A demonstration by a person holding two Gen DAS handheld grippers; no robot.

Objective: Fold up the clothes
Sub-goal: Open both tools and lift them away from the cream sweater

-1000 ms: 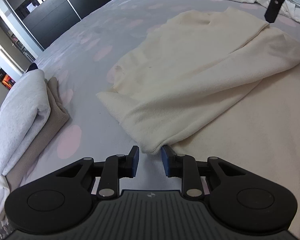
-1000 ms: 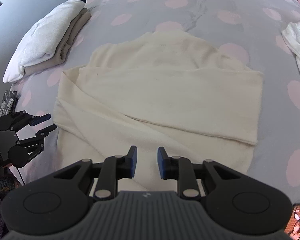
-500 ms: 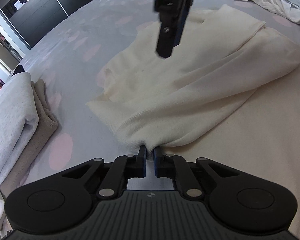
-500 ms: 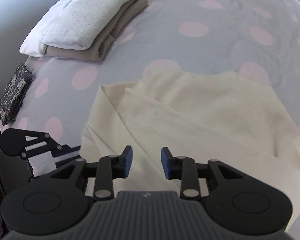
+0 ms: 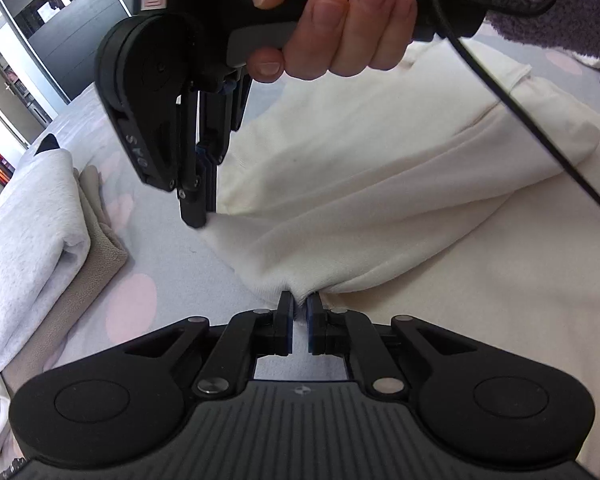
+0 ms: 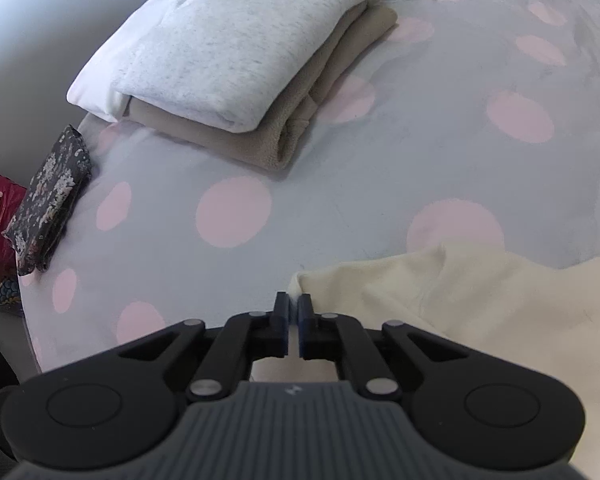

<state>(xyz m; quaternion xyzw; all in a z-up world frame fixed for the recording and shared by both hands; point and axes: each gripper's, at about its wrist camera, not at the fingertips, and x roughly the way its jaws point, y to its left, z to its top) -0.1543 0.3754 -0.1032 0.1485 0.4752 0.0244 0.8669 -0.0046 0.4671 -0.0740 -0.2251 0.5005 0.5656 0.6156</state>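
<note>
cream garment, one; folded clothes, two

The cream garment is soft, matt, fleecy cloth with a fine nap, and the bedsheet under it is smooth matt fabric printed with pink dots. Beyond the garment, a speckled, slightly fuzzy grey knit lies on a coarser, pile-textured beige fleece. The left gripper and right gripper are matt black plastic with dull silver metal pivot pins, blue pads and ribbed grey housings.
</note>
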